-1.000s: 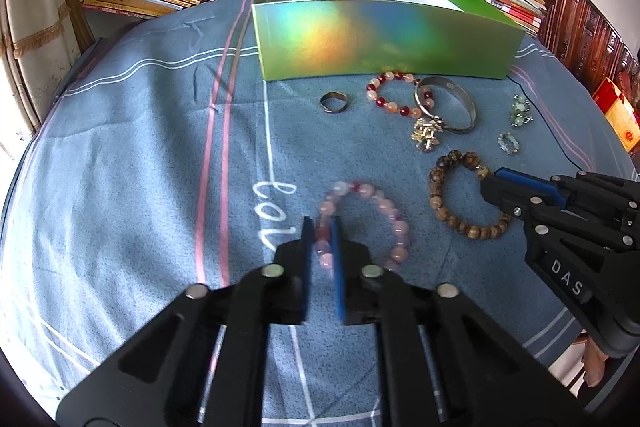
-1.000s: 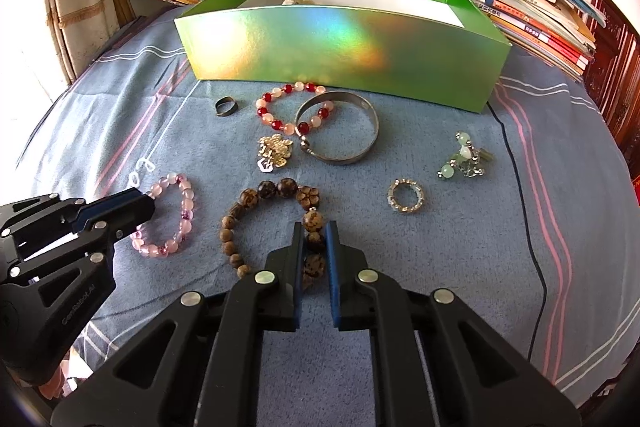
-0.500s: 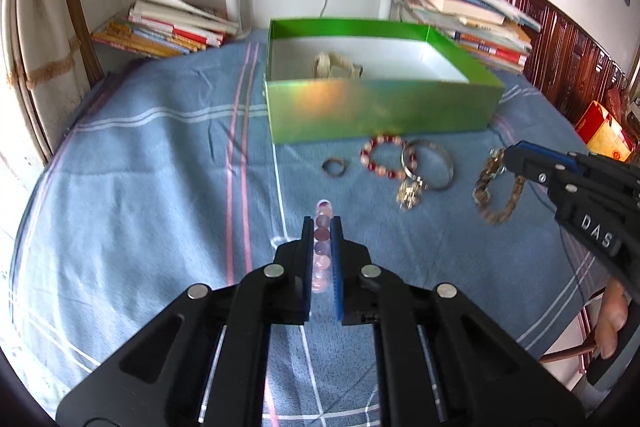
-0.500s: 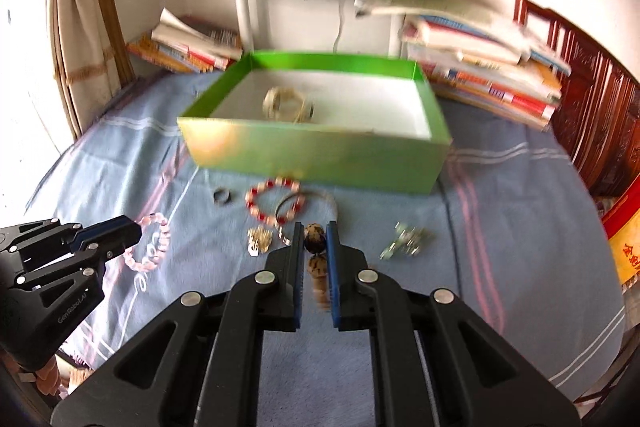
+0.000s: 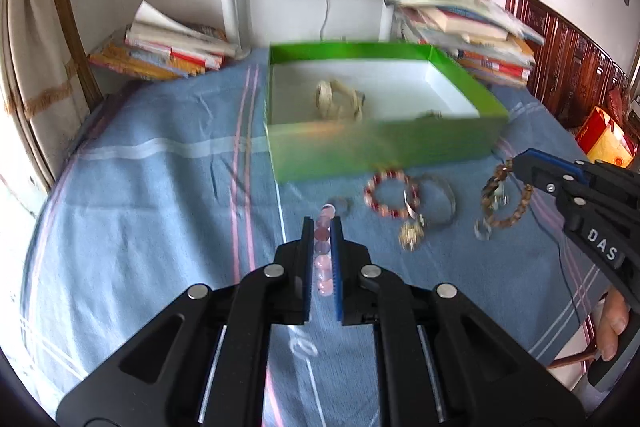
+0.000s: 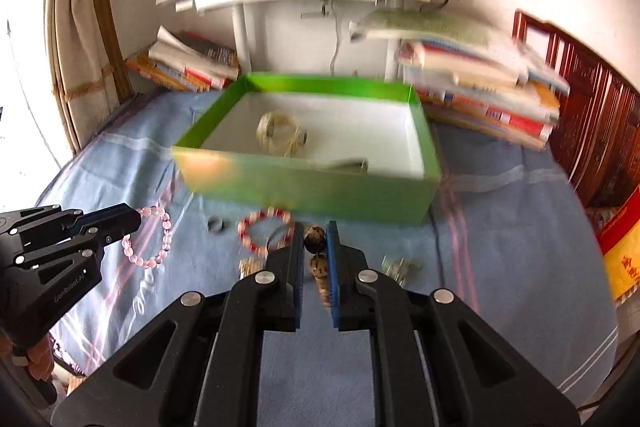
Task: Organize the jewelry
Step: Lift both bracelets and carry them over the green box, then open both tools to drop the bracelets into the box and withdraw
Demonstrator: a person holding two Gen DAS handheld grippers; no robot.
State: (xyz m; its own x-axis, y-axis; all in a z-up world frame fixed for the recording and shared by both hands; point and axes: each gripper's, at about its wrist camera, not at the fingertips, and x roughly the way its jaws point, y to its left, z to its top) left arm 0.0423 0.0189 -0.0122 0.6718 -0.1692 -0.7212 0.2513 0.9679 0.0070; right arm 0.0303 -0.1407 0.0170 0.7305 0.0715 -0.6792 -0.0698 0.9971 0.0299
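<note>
- Holding one bracelet in each gripper above the blue cloth (image 5: 160, 227), we note both sets of jaws are clamped on beads.
- Left gripper (image 5: 322, 227): jaws closed on the pink bracelet (image 5: 323, 255); from the right wrist view the loop hangs free below the tip, clear of the cloth.
- Right gripper (image 6: 316, 239): jaws closed on the brown bracelet (image 6: 315, 242); from the left wrist view its loop dangles from the tip.
- Handling, our judgement: both are light and limp, likely strung on cord, so they swing with any quick move. Beads are round and smooth and could roll out of flat pads. We judge a grip across a bead, as now, is safest.
- Looks: pink bracelet has pale, glossy, translucent round beads. Brown bracelet has larger mottled dark-and-tan beads, wood-like.
- Green box (image 6: 320, 187) stands open just beyond the grippers, white inside, with a pale coiled piece (image 6: 280, 133) already in it; second item there is too blurred to name.
- Remaining on the cloth near the box: red-and-white bracelet (image 5: 387, 193), metal bangle (image 5: 440, 199), dark ring (image 6: 216, 224), gold charm (image 5: 410, 235).
</note>
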